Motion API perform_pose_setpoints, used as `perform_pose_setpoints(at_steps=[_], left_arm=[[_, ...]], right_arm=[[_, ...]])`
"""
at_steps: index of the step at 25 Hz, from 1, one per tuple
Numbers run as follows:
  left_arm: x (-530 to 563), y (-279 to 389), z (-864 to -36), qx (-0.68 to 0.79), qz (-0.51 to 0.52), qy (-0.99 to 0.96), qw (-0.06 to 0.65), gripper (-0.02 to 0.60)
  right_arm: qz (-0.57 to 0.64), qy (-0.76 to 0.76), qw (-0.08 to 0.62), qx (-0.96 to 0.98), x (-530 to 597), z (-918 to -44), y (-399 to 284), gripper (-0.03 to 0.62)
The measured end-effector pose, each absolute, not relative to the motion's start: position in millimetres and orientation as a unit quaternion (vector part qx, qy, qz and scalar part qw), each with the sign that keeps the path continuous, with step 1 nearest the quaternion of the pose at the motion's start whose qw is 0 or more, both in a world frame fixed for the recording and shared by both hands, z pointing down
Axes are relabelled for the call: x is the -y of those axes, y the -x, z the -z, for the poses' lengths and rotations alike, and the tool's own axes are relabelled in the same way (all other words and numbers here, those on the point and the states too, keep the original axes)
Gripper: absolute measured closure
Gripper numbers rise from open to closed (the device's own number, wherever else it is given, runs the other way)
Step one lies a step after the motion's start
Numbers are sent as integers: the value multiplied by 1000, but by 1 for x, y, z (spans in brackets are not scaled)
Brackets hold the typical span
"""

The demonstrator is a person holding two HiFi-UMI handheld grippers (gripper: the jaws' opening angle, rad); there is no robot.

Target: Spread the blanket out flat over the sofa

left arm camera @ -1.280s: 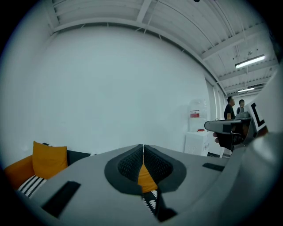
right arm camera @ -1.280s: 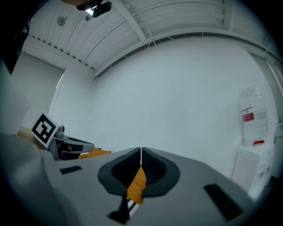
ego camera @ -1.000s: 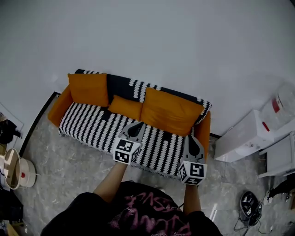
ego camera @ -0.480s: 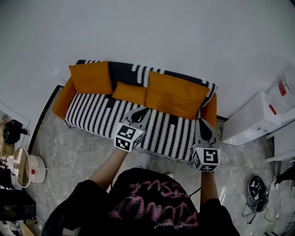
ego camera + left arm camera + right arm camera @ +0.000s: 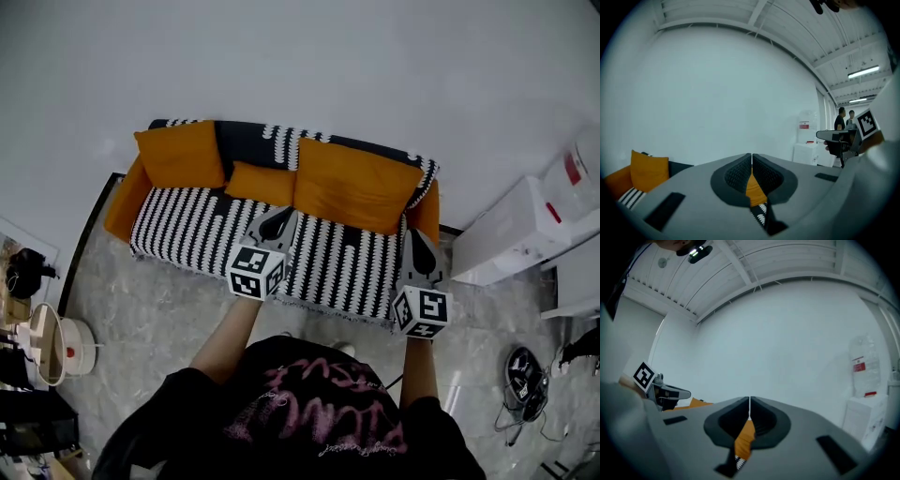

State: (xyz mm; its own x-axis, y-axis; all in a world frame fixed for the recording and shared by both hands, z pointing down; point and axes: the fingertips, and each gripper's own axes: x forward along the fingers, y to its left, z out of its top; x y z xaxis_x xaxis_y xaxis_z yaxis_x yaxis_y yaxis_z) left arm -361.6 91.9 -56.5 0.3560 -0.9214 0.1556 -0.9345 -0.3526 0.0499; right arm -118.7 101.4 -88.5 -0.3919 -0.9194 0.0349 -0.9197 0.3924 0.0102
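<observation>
The spreading looked all but done to me. The blanket (image 5: 192, 234) lay ahead of and below both tools, striped across the seat of the sofa (image 5: 122, 211) and carried up over its back. Its front hem hung toward the floor (image 5: 141, 309) roughly under the jaw tips. Three orange cushions (image 5: 356, 187) sat on top of it, beyond the tools and against the backrest. I judged this the closing step: standing off and checking the lie of the cloth, with no handling going on.

The left gripper (image 5: 283, 214) had its jaws pressed together on nothing, with only a sliver of cushion and stripe showing past them. The right gripper (image 5: 418, 236) was likewise closed and empty.

Both bare forearms reached forward from the body with the elbows bent. The tools were held about level and aimed over the sofa at the wall (image 5: 375, 75), and the marker cubes faced back toward the person. The left sat a little farther forward; the right was out toward the sofa's right end.

If anything remained, I guessed it was a tidy-up. That would mean lowering a tool, parting its jaws, nipping the hem beneath and drawing it straight.
</observation>
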Motion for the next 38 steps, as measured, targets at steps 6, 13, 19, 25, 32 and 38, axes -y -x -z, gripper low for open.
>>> perform_pose_setpoints(at_steps=[6,13,19,25,32,38], left_arm=[[-95,383,60,593,-38,-802,60,565],[-95,370,54,585,-44,-808,62,565],[-99,361,55,575,-51,-815,50,565],[-109,360,54,572,-56,-818,42,565],[-113,363,51,578,-67,-813,33,566],[-117,363,49,579,-67,-812,39,568]], right_arm=[[2,-545,24,838,-107,84,134,572],[-1,-548,31,836,-106,79,137,572],[-7,-553,27,833,-109,77,136,573],[-4,-552,32,833,-117,77,141,574],[-17,-554,24,832,-123,75,140,574],[-21,-562,27,826,-129,72,130,574]])
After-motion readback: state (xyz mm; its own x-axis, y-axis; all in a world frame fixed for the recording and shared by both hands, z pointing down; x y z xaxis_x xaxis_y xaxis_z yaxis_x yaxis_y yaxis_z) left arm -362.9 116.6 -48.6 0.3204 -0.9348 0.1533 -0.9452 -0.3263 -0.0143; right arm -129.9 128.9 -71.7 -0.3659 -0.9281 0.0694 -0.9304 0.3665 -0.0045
